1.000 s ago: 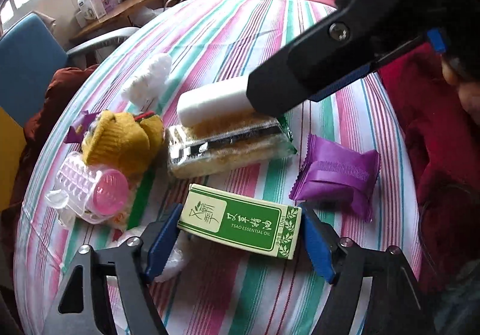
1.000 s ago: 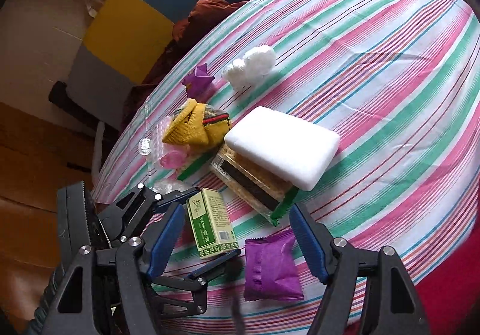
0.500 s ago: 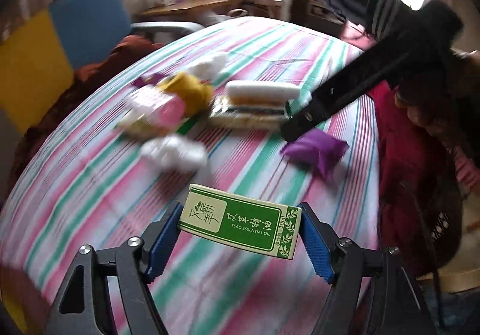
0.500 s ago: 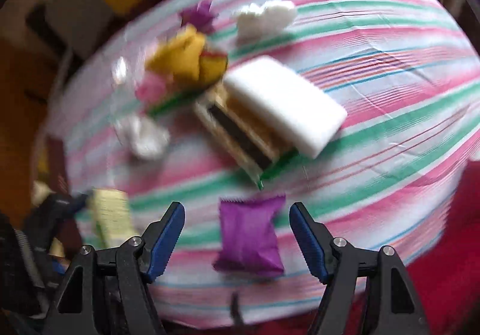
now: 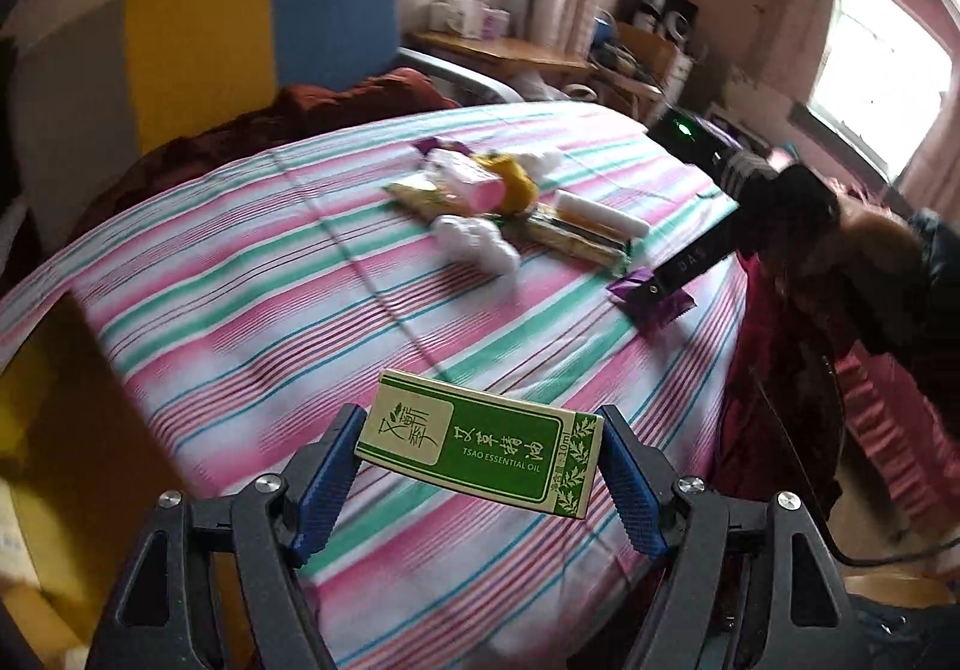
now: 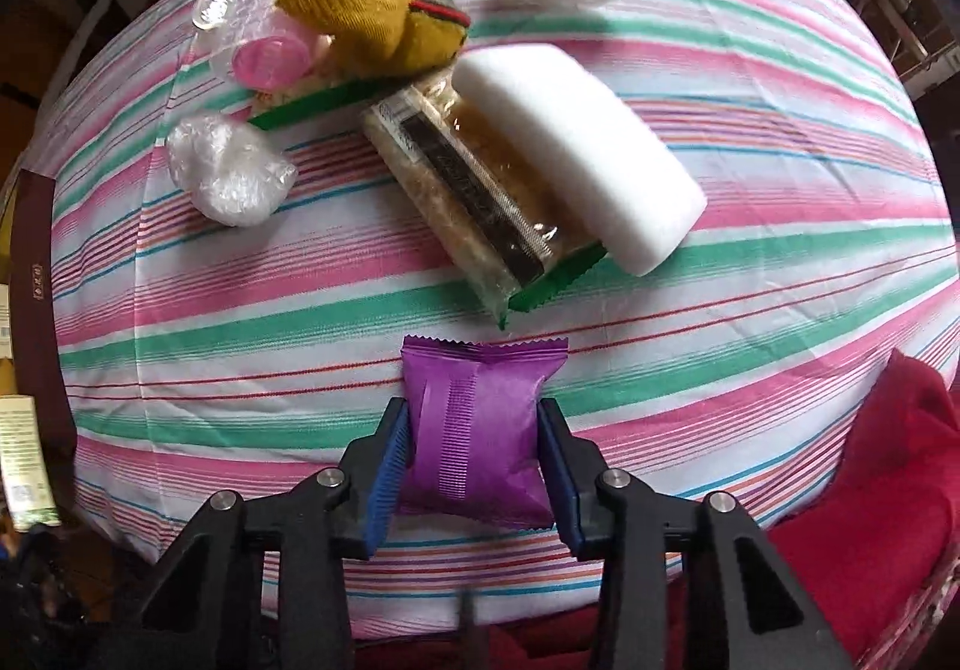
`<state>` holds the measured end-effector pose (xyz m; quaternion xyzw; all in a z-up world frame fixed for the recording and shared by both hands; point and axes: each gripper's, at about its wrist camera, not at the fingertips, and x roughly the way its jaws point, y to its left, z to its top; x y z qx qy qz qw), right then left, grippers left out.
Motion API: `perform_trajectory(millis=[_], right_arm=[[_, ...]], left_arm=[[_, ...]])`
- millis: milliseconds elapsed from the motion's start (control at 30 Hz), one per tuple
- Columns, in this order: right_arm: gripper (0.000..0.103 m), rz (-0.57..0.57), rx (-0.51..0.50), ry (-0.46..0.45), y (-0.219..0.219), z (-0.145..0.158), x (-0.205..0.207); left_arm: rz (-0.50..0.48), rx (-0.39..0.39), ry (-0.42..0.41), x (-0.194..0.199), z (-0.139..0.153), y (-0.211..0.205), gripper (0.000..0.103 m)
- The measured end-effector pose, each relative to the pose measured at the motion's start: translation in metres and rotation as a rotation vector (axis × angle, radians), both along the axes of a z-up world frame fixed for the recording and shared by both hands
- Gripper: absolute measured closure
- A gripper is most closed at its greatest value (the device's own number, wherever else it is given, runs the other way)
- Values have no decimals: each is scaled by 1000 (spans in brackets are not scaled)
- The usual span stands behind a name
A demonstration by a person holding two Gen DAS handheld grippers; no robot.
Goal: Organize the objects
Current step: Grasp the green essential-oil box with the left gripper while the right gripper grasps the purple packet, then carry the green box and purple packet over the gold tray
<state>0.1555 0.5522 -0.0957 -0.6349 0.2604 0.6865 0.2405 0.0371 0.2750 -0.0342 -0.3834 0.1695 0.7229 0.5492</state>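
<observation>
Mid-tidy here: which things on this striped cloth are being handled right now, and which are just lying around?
In hand:
- green box, in the left claw
- purple packet, between the closing right claw's pads

Lying about:
- white sponge on the cracker pack
- yellow sock
- pink cup
- plastic wad

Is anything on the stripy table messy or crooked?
Yes. The white sponge block sits tilted, half on the clear snack packet and hanging off it. The yellow knit sock is piled over the pink-lidded container.
</observation>
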Motion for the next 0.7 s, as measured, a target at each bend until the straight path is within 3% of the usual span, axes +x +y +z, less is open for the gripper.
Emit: perform_trajectory(millis=[133,300,533,700], right_arm=[[63,2,40,49,-5,12,5],[63,71,39,234,-37,48,-6],[63,377,24,456,-143,99,-71],[63,591,-15,500,-227,107,-134]], left_arm=[[85,26,4,-10,7,-33,27],[244,72,0,-37,21,-86,27],[476,63,19,-87,25,-156,27],[593,24,-6,-124,13,-182,27]])
